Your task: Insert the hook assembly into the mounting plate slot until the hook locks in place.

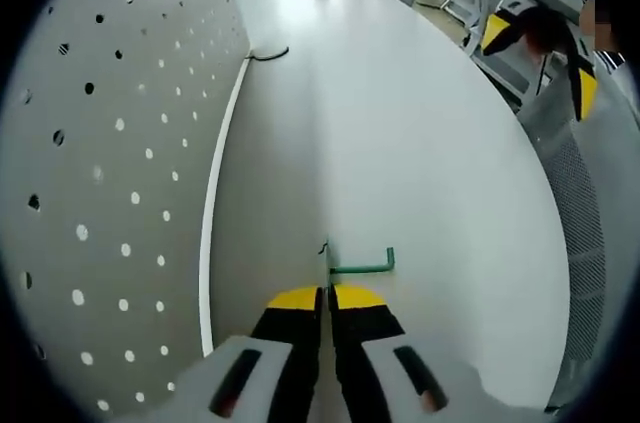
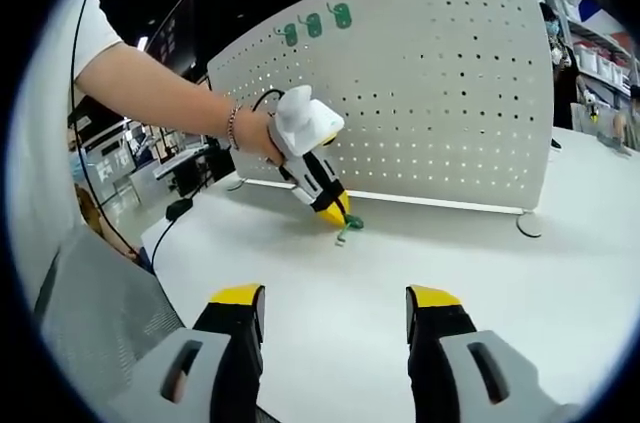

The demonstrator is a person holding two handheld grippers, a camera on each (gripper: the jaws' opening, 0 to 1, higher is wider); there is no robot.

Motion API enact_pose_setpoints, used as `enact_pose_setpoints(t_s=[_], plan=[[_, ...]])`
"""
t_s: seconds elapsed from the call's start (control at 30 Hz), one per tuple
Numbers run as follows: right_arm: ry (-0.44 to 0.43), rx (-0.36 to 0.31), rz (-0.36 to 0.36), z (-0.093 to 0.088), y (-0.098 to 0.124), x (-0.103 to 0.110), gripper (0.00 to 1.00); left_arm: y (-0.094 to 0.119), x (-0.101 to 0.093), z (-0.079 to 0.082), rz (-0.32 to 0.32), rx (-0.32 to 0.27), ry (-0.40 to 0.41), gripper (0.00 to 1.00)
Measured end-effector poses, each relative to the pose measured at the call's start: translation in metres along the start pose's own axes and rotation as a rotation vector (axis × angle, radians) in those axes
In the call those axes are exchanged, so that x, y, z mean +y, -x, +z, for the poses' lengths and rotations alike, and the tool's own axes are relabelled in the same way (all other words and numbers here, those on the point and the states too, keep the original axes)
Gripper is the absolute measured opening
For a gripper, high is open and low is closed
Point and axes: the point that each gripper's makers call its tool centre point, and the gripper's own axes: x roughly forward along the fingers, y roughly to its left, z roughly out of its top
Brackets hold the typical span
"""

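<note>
**Green hook, gripped at table level**

Left gripper: jaws clamped on the green hook, low over the white table beside the pegboard. Advice: lift, square the prongs to the holes, press until seated.

Right gripper: jaws apart, empty. Its view adds three hooks already mounted high on the board.

Green hook on white table; white pegboard – dark hole grid; yellow-tipped black left gripper.

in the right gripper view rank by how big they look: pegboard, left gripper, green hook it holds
1. pegboard
2. left gripper, though it sits nearer the camera than the board
3. green hook, smallest
</note>
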Motion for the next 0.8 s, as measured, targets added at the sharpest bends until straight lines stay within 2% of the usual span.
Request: enact_pose_setpoints(t_s=[0.1, 0.23, 0.4, 0.5, 0.57, 0.8], plan=[[-0.002, -0.002, -0.003, 0.000, 0.000, -0.001, 0.55, 0.001, -0.001, 0.002, 0.009, -0.029, 0.036, 0.03], [-0.007, -0.006, -0.006, 0.000, 0.001, -0.002, 0.55, 0.005, -0.001, 0.008, 0.034, -0.073, 0.025, 0.03], [-0.006, -0.007, -0.008, 0.001, 0.001, -0.002, 0.55, 0.011, 0.000, 0.015, 0.048, -0.133, 0.052, 0.03], [-0.010, -0.012, -0.009, 0.001, 0.001, -0.003, 0.55, 0.014, -0.001, 0.017, 0.042, -0.175, 0.127, 0.03], [-0.016, -0.017, -0.012, 0.002, 0.002, -0.004, 0.55, 0.018, 0.001, 0.019, 0.062, -0.190, 0.113, 0.03], [-0.014, -0.020, -0.017, 0.003, 0.002, -0.005, 0.55, 0.031, 0.001, 0.025, 0.088, -0.268, 0.147, 0.03]])
